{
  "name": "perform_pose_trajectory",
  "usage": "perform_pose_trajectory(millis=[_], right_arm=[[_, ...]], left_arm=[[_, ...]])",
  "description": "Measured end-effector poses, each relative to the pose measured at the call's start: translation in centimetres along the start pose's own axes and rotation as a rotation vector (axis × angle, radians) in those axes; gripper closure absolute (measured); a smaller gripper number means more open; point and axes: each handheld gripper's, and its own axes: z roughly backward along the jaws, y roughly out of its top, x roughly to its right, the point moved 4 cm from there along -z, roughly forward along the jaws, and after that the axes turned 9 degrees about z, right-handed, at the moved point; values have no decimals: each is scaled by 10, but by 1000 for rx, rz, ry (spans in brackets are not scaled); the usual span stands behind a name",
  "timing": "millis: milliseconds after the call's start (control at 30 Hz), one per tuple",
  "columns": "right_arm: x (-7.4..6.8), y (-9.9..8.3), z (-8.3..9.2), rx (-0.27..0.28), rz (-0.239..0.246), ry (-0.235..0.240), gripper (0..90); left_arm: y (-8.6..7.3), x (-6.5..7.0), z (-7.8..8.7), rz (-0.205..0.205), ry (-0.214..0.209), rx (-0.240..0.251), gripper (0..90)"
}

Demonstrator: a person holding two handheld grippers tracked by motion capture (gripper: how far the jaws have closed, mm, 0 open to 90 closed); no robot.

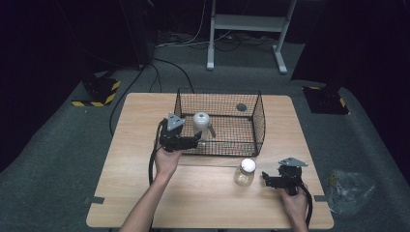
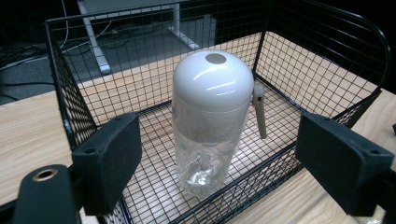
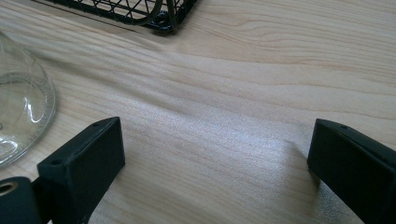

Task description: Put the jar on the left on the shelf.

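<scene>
A: Inside the wire basket (image 2: pixel 70 112), near its front wall, the domed bottle (image 2: pixel 212 121) stands upright; no readable label.

B: Left gripper (image 2: pixel 217 158) fingers?

A: Wide apart, bottle beyond them, untouched. Right gripper (image 3: pixel 215 158) fingers wide over bare bench (image 3: pixel 243 93).

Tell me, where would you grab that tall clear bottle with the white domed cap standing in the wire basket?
Probably the clear body just below the white domed cap, with the left gripper coming from above the basket's near wall. The bottle stands upright and its sides are straight, while the dome is rounded and slippery. Keep the pads off the strap on its side.
</scene>
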Motion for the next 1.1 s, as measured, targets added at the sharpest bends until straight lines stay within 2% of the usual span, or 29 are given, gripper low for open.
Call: perform_pose_trajectory(millis=[600,1100], right_arm=[[0,0,0,0,0,0,39],[0,0,0,0,0,0,39]], left_arm=[[-3,-2,27,23,-13,31,150],[-13,-1,43,37,-22,45,149]])
